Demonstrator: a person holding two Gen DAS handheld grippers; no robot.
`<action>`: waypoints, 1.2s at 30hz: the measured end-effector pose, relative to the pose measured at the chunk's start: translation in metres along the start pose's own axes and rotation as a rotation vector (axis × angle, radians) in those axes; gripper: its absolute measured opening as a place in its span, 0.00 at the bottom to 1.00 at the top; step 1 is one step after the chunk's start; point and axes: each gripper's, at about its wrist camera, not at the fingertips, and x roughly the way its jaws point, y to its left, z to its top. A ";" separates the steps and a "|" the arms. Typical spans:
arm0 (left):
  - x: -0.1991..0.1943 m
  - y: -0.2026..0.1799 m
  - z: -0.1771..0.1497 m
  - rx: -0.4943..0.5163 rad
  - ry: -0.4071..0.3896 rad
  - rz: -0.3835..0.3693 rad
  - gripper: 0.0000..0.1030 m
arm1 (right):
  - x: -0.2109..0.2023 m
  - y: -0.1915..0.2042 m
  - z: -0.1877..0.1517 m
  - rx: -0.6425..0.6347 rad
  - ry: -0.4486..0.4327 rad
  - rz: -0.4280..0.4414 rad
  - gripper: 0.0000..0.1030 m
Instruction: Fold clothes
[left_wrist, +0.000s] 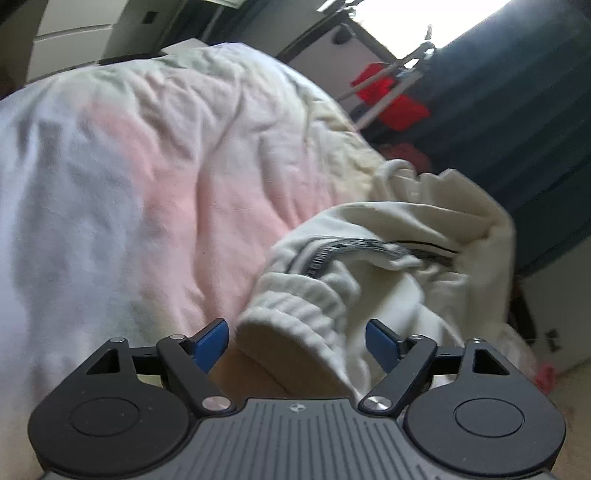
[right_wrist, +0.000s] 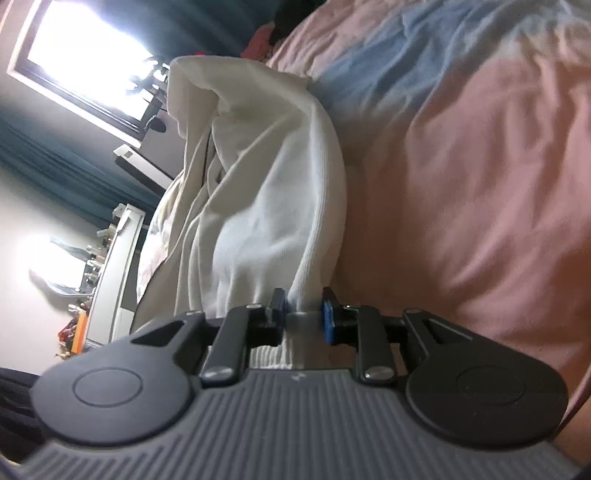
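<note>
Cream zip hoodie (right_wrist: 258, 192) pinched by R gripper (right_wrist: 303, 314); zip-tape lettering unreadable.

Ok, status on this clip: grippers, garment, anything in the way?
Left gripper open, cuff between its fingers. Right gripper shut on white garment. Garment bunched on bed cover, unfolded. Nothing blocking.

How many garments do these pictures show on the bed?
1: a cream zip-up top lying bunched on the bedding. The right hand-held gripper pinches its edge; its ribbed cuff lies between the open left hand-held gripper. Others may be hidden.
</note>
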 end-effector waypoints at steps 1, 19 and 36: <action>0.007 -0.001 0.001 0.004 -0.001 0.013 0.69 | 0.004 0.001 -0.001 0.000 0.009 -0.010 0.26; -0.042 -0.029 0.125 0.182 -0.152 0.048 0.12 | 0.022 0.117 -0.058 -0.063 0.101 0.271 0.18; 0.088 0.054 0.332 0.215 -0.179 0.416 0.14 | 0.261 0.281 -0.167 -0.242 0.467 0.392 0.09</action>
